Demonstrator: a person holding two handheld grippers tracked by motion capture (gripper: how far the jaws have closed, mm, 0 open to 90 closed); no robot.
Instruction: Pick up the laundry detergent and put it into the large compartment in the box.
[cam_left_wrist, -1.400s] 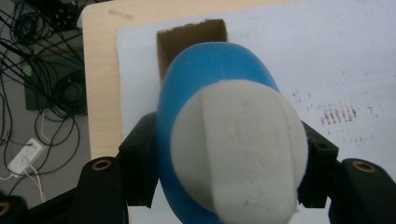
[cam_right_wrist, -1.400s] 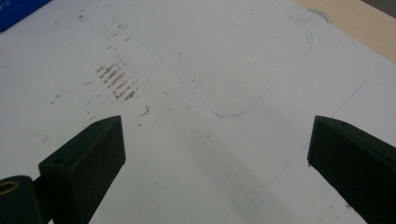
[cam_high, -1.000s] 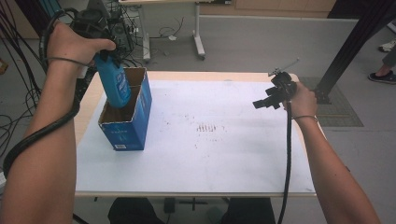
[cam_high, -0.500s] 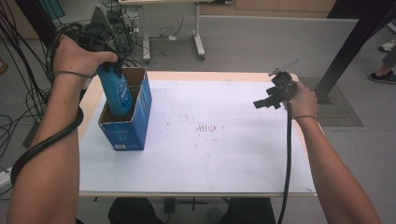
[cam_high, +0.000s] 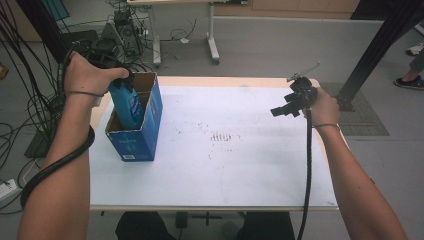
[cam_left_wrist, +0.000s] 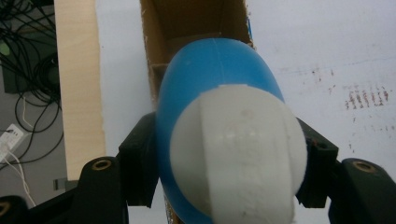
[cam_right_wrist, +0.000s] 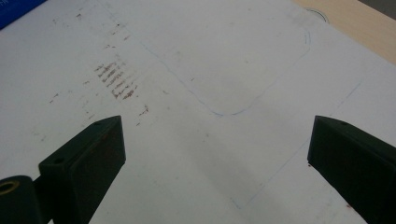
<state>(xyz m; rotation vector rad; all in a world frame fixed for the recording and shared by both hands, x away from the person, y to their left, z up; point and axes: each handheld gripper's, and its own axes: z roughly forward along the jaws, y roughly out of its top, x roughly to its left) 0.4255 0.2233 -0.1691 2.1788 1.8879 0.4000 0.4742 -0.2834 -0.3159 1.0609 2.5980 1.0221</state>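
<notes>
Left gripper (cam_high: 121, 82) clamped on upright blue bottle (cam_high: 127, 102), directly above open box (cam_high: 135, 132) at frame left; right gripper (cam_high: 287, 106) open, idle.

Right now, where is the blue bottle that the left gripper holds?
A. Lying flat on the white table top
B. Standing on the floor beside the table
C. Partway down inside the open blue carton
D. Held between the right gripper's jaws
C: the left gripper clamps the blue bottle near its white cap, and the bottle's lower part sits inside the open blue carton.
</notes>
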